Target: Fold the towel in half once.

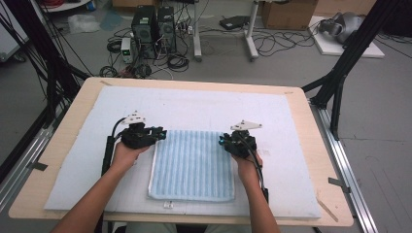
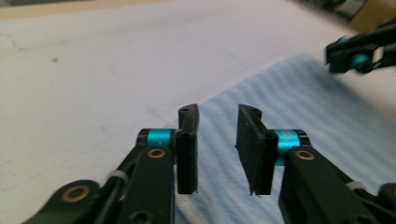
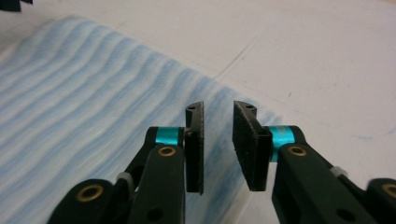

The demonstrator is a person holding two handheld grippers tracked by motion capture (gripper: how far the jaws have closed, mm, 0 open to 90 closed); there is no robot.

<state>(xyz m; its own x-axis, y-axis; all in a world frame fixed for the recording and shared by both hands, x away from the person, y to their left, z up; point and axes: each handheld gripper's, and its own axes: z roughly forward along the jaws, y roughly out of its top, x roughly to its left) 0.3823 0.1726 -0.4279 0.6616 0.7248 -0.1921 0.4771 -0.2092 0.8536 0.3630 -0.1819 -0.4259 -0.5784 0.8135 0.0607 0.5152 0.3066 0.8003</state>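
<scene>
Both grippers at the towel's far corners

My left gripper point(image 1: 163, 132) and right gripper point(image 1: 222, 141) hover over the blue striped towel point(image 1: 192, 165), jaws slightly parted, gripping nothing.

left gripper point(image 1: 161, 132): jaws parted, at towel point(image 1: 192, 167) far-left corner | right gripper point(image 1: 222, 141): jaws parted (narrow gap), at towel far-right corner

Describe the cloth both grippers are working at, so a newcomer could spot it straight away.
On the wooden table lies a large white mat. At its near middle, between the left gripper and the right gripper, lies the towel: a flat square, pale blue with fine stripes, the mat's one coloured patch.
</scene>
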